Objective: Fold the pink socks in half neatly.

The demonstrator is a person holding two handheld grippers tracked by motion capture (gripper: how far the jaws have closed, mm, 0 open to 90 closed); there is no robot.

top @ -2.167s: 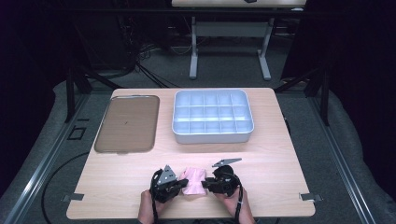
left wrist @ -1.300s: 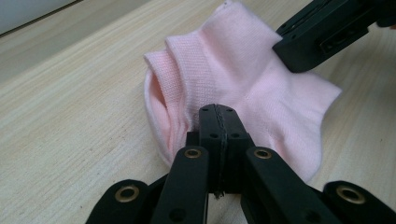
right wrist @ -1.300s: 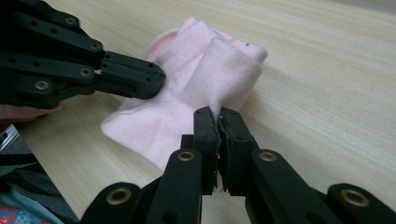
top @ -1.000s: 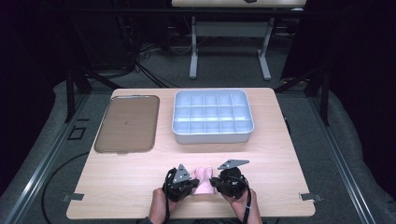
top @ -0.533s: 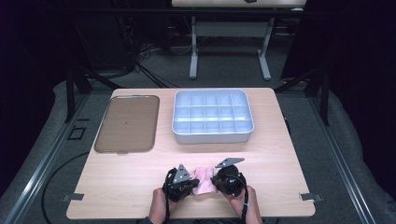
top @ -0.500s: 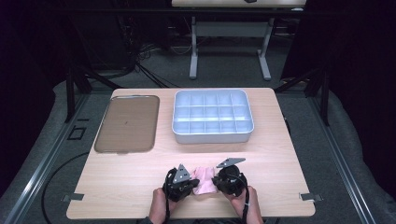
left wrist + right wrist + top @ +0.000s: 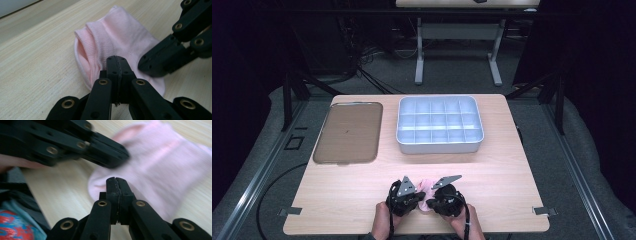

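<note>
I have both grippers at six o'clock on the table (image 7: 512, 165), a pink sock (image 7: 120, 42) lying between them. My left gripper (image 7: 117, 60) has its jaws pressed together at the sock's edge; my right gripper (image 7: 117, 181) is likewise closed, holding nothing visible.

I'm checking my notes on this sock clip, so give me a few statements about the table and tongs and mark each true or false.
1. The sock is pink. True.
2. The left tongs stand wide open. False: the jaws are shut, their tips at the sock's edge.
3. The grey tray is divided into compartments. True.
4. The sock lies inside the tray. False: it lies on the table, between the left and right tongs.
5. The brown tray sits left of the grey one. True.
</note>
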